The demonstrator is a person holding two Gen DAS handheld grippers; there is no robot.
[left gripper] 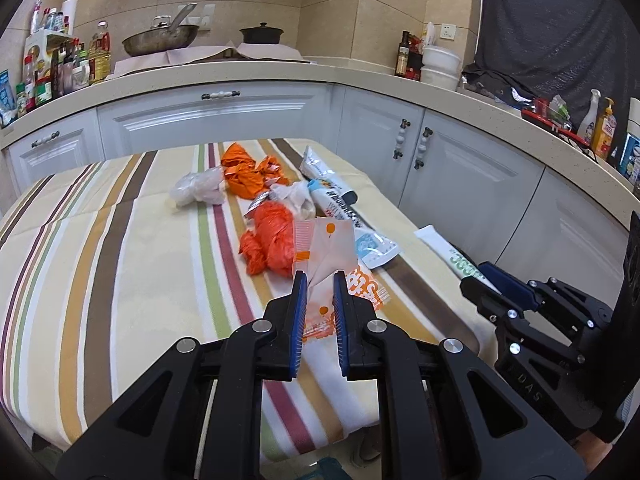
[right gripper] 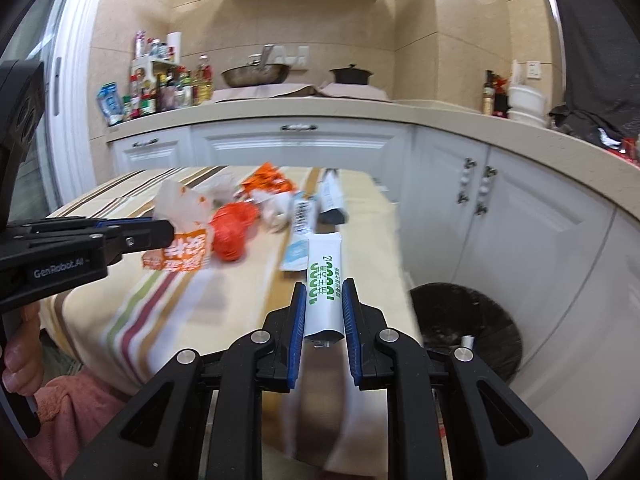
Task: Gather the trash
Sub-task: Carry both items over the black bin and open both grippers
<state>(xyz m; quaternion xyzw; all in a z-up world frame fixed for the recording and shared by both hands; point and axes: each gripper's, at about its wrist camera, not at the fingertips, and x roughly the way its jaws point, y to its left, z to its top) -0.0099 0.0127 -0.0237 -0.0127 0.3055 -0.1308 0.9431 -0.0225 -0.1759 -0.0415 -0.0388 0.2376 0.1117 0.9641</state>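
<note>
Left hand-held gripper (left gripper: 320,280) seemingly pinches orange wrapper (left gripper: 332,256).

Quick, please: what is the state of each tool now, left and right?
Left tool: closed on the orange-white wrapper.
Right tool: closed on the white sachet.

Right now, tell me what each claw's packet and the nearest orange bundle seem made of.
White-and-orange snack packet in the left claw: likely printed plastic film, creased and bent.
White tube-shaped packet with green print in the right claw: smooth, possibly laminated film.
Crumpled orange bundle: thin plastic bag, finely wrinkled.
</note>
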